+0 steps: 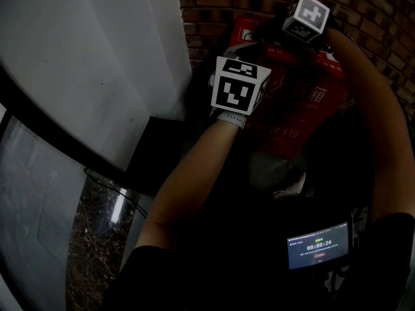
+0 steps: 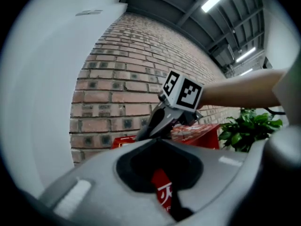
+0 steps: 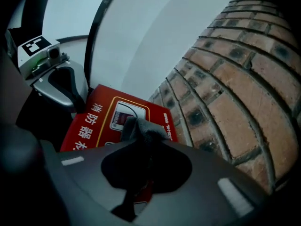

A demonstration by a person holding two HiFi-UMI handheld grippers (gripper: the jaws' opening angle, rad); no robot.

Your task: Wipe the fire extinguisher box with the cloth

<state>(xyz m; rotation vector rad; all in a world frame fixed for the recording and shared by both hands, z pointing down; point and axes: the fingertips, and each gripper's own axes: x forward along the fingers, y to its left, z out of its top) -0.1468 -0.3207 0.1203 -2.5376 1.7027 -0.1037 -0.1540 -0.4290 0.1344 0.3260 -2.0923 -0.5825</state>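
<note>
The red fire extinguisher box (image 1: 305,102) stands against the brick wall, with yellow-framed print on its top (image 3: 101,119). My right gripper (image 3: 141,142) is over the box's top, near the wall, shut on a bunched grey cloth (image 3: 143,128) that rests on the lid. In the head view only its marker cube (image 1: 306,15) shows. My left gripper (image 2: 161,141) hovers at the box's front left with its jaws together and nothing between them; a strip of the red box (image 2: 163,192) shows through them. Its cube (image 1: 238,85) hides the jaws from above.
The brick wall (image 3: 235,79) runs close behind the box. A curved white wall (image 1: 84,57) with a black band is to the left. A green potted plant (image 2: 249,131) stands beyond the box. A small screen (image 1: 319,246) is on the person's chest.
</note>
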